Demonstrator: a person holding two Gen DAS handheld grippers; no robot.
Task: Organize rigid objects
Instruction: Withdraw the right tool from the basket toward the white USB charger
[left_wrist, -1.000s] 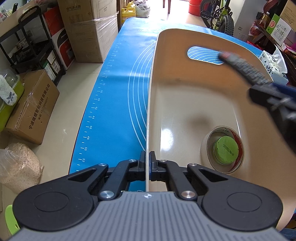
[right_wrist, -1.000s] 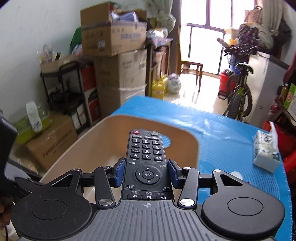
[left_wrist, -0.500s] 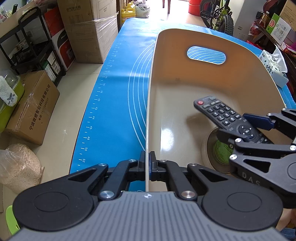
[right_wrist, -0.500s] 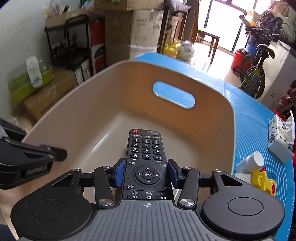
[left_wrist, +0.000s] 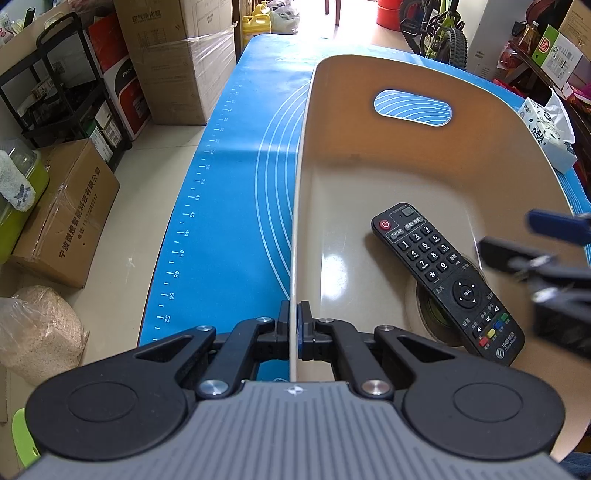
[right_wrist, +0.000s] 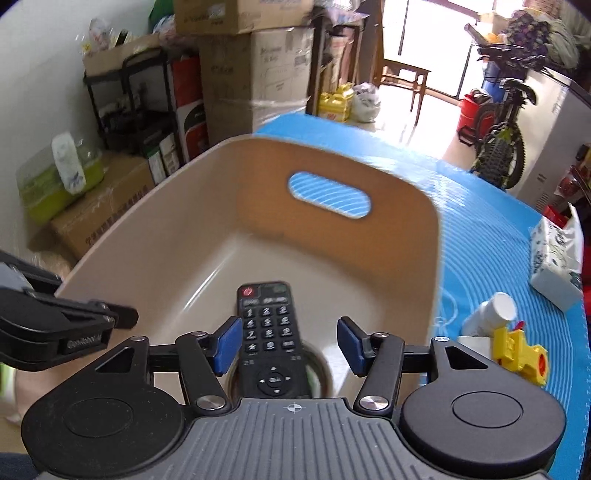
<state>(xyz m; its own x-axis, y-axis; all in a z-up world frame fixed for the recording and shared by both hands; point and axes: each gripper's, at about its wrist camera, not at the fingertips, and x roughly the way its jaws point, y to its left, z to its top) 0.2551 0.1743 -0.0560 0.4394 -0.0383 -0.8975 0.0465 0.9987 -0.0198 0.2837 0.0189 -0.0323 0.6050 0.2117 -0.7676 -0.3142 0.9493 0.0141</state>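
A: Beige bin (left_wrist: 369, 173)?
B: On the blue mat (left_wrist: 236, 206); left gripper (left_wrist: 294, 325) pinches its near-left rim.
A: Remote (left_wrist: 445, 278)?
B: No longer held; lies inside on the tape roll (left_wrist: 430, 308). Bin floor beyond it is bare.
A: Right gripper (right_wrist: 290, 345)?
B: Fingers spread now, above the remote.

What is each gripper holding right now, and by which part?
The left gripper is shut on the bin, pinching its near rim. The right gripper is open and holds nothing; the remote lies in the bin.
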